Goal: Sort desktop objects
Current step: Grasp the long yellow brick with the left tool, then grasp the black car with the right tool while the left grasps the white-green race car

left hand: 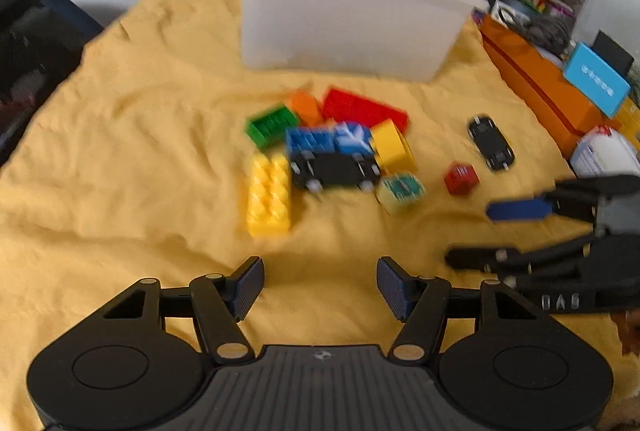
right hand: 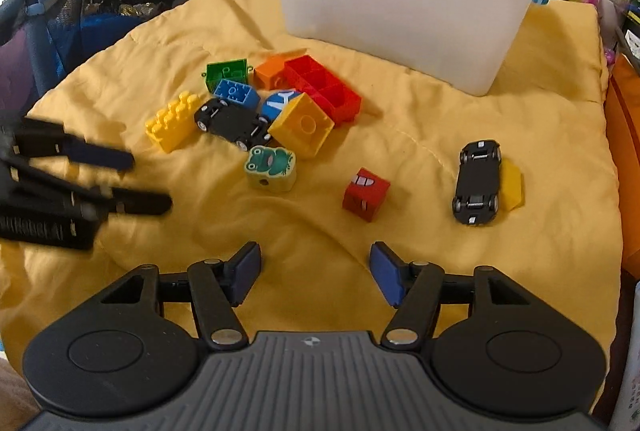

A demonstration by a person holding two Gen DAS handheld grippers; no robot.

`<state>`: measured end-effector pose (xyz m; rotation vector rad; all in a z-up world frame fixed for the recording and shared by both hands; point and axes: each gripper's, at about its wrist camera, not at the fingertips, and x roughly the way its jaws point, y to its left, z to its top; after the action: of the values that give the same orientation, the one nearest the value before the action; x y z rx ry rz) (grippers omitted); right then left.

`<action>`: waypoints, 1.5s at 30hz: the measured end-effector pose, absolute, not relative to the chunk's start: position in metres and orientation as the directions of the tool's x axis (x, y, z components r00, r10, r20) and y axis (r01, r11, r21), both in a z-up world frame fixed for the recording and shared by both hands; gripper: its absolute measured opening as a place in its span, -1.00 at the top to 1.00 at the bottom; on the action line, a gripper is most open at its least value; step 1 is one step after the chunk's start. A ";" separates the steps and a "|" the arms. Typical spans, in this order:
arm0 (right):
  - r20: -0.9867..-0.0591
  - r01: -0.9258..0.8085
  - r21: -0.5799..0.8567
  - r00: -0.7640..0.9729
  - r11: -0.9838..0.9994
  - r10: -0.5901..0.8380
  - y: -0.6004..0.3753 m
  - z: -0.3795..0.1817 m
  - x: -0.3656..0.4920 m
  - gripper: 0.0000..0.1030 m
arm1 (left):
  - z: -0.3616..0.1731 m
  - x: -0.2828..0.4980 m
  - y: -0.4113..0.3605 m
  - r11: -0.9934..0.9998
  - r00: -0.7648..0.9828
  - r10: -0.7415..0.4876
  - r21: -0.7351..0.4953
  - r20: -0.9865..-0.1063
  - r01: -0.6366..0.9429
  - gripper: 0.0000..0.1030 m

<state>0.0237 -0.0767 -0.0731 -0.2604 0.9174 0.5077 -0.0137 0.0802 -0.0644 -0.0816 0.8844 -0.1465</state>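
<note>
Hard studded plastic bricks [right hand: 172,126] lie on crumpled yellow cloth [right hand: 440,119].

A soft, rumpled yellow cloth [right hand: 460,119] covers the table, matt and creased. The bin [right hand: 404,11] is frosted, translucent plastic, smooth-walled. The bricks [right hand: 172,125] are glossy hard plastic, the frog block [right hand: 271,167] duller, painted-looking. Both cars [right hand: 478,183] show matt black undersides. The gripper [right hand: 314,271] is matt black plastic with ribbed blue pads [right hand: 386,275].

blocks [right hand: 256,111] before bin [right hand: 400,3], on cloth [right hand: 520,119]
</note>
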 end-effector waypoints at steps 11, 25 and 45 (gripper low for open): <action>-0.760 -0.481 -0.058 0.589 0.875 0.274 -0.084 -0.058 0.020 -0.19 | -0.068 0.031 0.101 0.991 0.627 -0.131 -0.100 -0.768 0.084 0.47; -0.781 -0.133 0.137 0.595 0.982 0.189 -0.147 -0.076 0.089 0.34 | -0.047 -0.017 0.111 0.993 0.668 -0.105 -0.044 -0.737 0.107 0.19; -0.838 -0.366 -0.044 0.520 0.929 0.165 -0.146 -0.050 0.014 0.35 | -0.073 0.051 0.027 0.541 0.583 -0.219 0.400 -0.782 0.740 0.35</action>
<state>0.0141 -0.1463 -0.0497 -0.2265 0.9751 0.3219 0.0509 0.0269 -0.0729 0.8040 0.7419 -0.6356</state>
